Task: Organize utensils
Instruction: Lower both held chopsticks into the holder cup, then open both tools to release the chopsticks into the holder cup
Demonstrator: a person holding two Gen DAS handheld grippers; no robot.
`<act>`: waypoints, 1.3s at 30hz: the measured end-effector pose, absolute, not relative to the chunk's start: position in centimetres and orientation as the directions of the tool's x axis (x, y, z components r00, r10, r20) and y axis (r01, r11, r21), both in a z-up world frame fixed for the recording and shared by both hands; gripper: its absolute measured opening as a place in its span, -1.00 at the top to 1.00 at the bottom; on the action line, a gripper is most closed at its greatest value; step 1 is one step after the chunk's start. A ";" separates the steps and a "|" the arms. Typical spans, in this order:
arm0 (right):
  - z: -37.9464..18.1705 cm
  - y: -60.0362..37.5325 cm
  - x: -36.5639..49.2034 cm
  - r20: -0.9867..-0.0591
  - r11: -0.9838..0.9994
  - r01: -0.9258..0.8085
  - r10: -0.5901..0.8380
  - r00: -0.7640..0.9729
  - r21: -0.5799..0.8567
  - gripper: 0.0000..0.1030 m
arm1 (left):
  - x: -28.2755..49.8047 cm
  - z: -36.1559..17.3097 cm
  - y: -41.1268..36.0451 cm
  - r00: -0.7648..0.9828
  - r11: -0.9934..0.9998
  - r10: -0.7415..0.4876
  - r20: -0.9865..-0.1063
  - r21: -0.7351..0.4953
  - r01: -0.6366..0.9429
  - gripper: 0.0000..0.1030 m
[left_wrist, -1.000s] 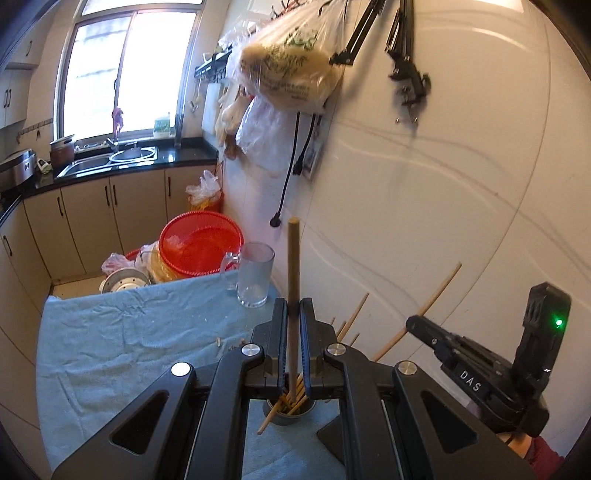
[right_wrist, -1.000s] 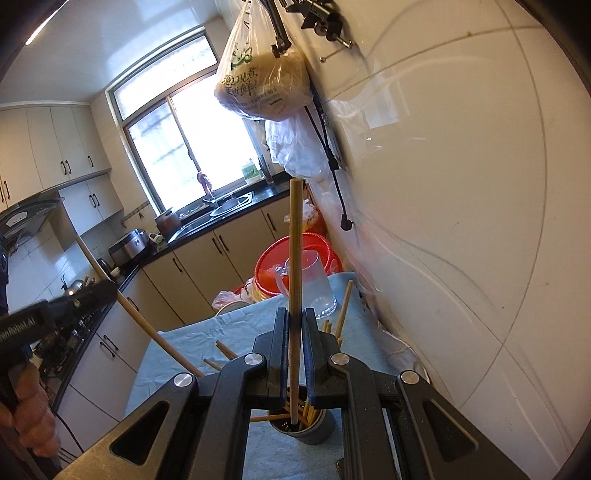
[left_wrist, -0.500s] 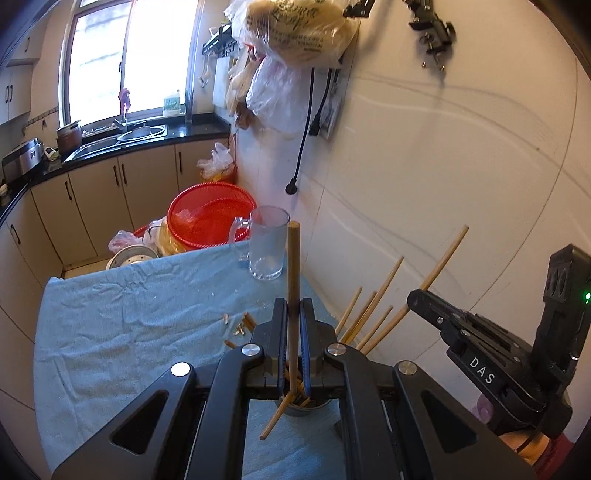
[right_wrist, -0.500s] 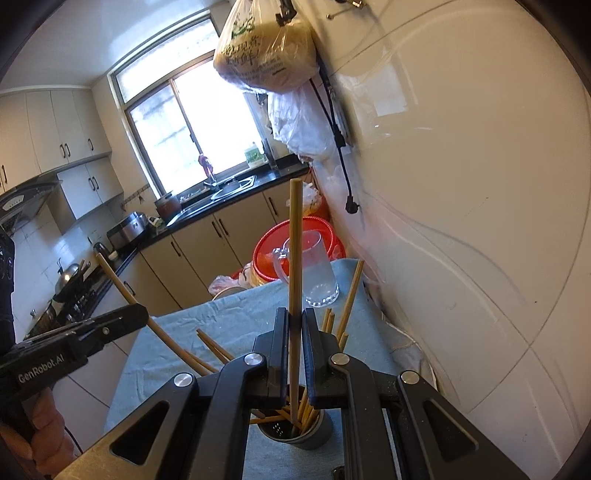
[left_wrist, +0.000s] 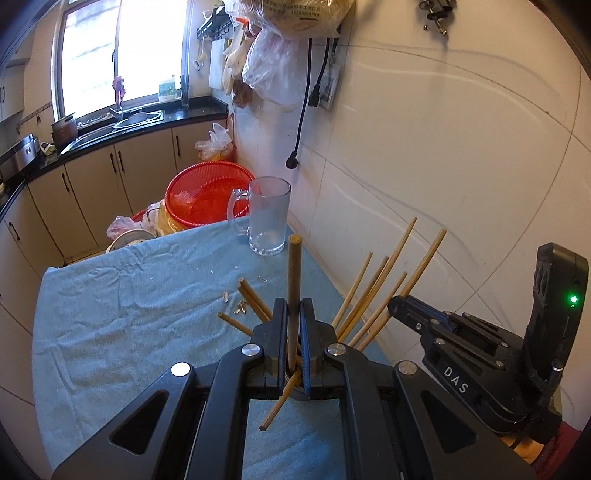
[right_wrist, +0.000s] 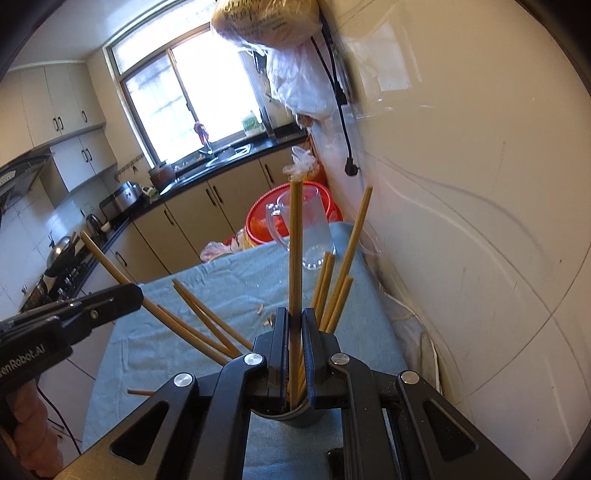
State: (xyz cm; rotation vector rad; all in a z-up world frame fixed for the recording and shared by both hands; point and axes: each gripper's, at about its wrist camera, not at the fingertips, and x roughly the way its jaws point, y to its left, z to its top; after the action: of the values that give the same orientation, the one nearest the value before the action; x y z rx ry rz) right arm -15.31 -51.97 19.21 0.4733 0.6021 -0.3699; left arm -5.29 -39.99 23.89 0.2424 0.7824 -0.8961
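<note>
**Chopsticks going into holder, both grippers loaded**

Two wooden chopsticks in play. One chopstick (left_wrist: 294, 295) clamped upright in left gripper (left_wrist: 293, 334), jaws closed tight on shaft, lower end down at cup mouth. Second chopstick (right_wrist: 295, 266) clamped same way in right gripper (right_wrist: 295, 341), jaws closed tight, tip inside grey holder cup (right_wrist: 304, 417). Cup on blue cloth (left_wrist: 122, 314) near wall edge, directly under both grippers, mostly hidden in left view. Bundle of other chopsticks (right_wrist: 338, 280) already in cup, fanned out and leaning toward wall and toward open cloth.

Progress, judged: mostly done. Most sticks in cup; two held sticks lined up over or in mouth, not yet released. Left: release both, then tidy. Small wood scraps (left_wrist: 238, 306) loose on cloth beyond cup; unclear whether part of task.

Further out: glass mug (left_wrist: 266, 218) empty, upright at far end of cloth, red basket (left_wrist: 207, 199) behind it.

Writing: "DAS" on right gripper body in left view; "GenRobot.AI", partly cut off, on left gripper body in right view. Green print on hanging plastic bag (left_wrist: 295, 18), unreadable.
</note>
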 end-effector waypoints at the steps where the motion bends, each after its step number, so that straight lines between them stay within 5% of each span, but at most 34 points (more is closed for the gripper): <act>1: 19.1 -52.0 -15.2 -0.619 0.830 0.463 -0.193 0.762 0.311 0.85 | -5.2 23.8 -40.0 0.373 0.620 -0.605 -0.703 -0.123 0.775 0.88; 8: 18.7 -52.2 -15.1 -0.638 0.818 0.466 -0.165 0.752 0.337 0.83 | -4.8 23.0 -39.9 0.366 0.628 -0.594 -0.716 -0.128 0.768 0.88; 13: 19.6 -52.6 -16.1 -0.617 0.805 0.468 -0.168 0.769 0.364 0.60 | -4.5 23.5 -39.5 0.370 0.637 -0.600 -0.709 -0.144 0.757 0.85; 17: 20.6 -52.7 -17.0 -0.601 0.797 0.477 -0.187 0.777 0.369 0.56 | -4.4 24.2 -38.8 0.390 0.654 -0.605 -0.694 -0.154 0.741 0.54; 21: 21.8 -52.4 -18.4 -0.578 0.789 0.495 -0.226 0.784 0.364 0.44 | -4.5 25.4 -37.6 0.439 0.674 -0.609 -0.660 -0.141 0.725 0.52; 25: 22.8 -51.8 -19.4 -0.564 0.783 0.513 -0.260 0.784 0.352 0.16 | -4.6 26.5 -35.9 0.514 0.719 -0.590 -0.623 -0.115 0.686 0.10; 32: 23.3 -49.8 -21.5 -0.573 0.777 0.544 -0.301 0.763 0.317 -0.11 | -4.4 27.6 -32.6 0.621 0.785 -0.534 -0.574 -0.064 0.616 -0.09; 39: 22.5 -47.9 -22.1 -0.607 0.779 0.553 -0.293 0.739 0.297 -0.15 | -4.7 26.7 -29.7 0.668 0.817 -0.490 -0.560 -0.027 0.576 -0.21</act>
State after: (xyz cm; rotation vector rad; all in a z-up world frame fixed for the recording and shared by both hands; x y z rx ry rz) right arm -22.11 -47.91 22.54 0.4883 0.5691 -0.4849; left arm -4.74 -29.66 26.71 0.1571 0.5839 -0.6039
